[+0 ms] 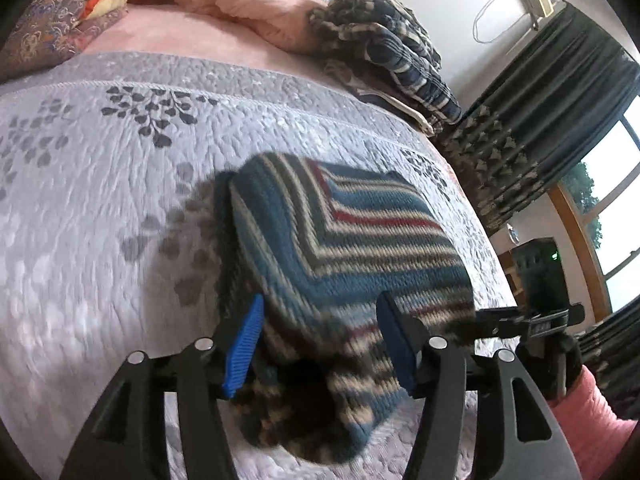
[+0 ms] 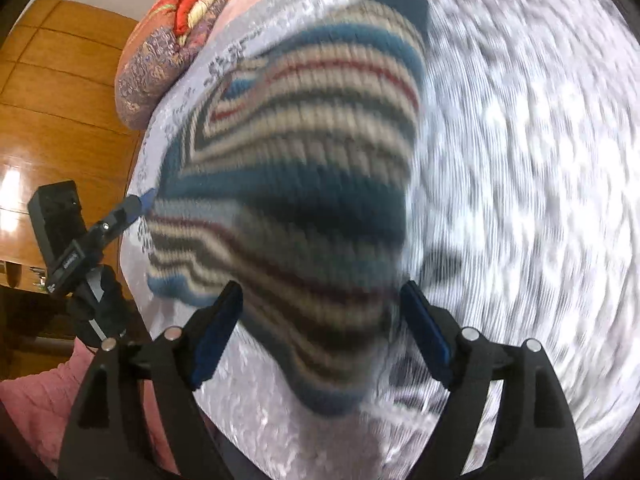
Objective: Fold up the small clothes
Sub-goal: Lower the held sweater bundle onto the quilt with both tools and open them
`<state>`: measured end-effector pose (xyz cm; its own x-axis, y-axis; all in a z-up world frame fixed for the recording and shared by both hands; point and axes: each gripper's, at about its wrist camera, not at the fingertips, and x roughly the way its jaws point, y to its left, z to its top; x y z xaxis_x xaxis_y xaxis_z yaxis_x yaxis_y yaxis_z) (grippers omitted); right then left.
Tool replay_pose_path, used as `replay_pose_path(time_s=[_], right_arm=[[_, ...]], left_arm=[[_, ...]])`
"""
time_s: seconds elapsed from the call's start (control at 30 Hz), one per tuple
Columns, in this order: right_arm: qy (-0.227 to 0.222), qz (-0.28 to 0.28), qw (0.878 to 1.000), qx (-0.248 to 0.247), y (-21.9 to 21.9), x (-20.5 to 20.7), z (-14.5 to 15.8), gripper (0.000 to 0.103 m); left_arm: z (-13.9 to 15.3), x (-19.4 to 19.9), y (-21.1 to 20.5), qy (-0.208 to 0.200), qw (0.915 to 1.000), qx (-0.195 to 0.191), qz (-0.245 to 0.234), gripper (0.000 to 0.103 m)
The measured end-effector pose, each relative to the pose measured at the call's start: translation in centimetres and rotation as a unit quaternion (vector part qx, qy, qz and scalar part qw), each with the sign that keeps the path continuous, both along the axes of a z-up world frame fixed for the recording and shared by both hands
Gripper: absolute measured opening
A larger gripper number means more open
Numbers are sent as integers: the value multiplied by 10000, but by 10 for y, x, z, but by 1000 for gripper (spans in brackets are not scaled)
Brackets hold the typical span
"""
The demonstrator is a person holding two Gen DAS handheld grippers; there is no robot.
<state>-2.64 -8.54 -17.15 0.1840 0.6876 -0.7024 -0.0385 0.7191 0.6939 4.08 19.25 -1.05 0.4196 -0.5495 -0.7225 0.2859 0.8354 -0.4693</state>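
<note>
Two grippers hover over one striped sweater point(image 1: 340, 248) that lies folded on the grey bedspread point(image 1: 100, 184). Our left gripper point(image 1: 320, 344) has its jaws wide, straddling the sweater's near edge without clamping it. Our right gripper point(image 2: 320, 336) is wide too, with the near end of the sweater between its blue pads point(image 2: 424, 332); blur hides any contact.

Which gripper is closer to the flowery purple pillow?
Left. The left gripper sits on the side of the striped knitted sweater toward the purple floral pillow; the right gripper is on the sweater's far side.
</note>
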Motion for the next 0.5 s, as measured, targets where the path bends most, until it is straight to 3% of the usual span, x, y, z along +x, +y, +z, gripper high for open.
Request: replay_pose_path(time_s=[0.1,0.23,0.3,0.37,0.43,0.5], right_arm=[[104,-33,9999,104,6,-12,-12,75],[255,-83,9989,397,9,-20,-27,55],[211,-70,9988,430,11,-23,-26,49],[179,-23,9990,409,12,-25,-23,33],[160,-1,9990,423,9,-27,-16,26],[23,106,9999,100,7,-30,-1,24]], left_arm=[[1,-16,-8,-140,9996,248,-16,60],[-2,-28,-18,-248,9979,601,-42,62],[-5,-31,-23,-277,9965,788,-70,62],[-10,-32,-26,-251,9952,936,-95,62],[-18,-32,-29,-149,9937,1102,-111,62],[-26,-32,-28,-19,9936,1125,-97,62]])
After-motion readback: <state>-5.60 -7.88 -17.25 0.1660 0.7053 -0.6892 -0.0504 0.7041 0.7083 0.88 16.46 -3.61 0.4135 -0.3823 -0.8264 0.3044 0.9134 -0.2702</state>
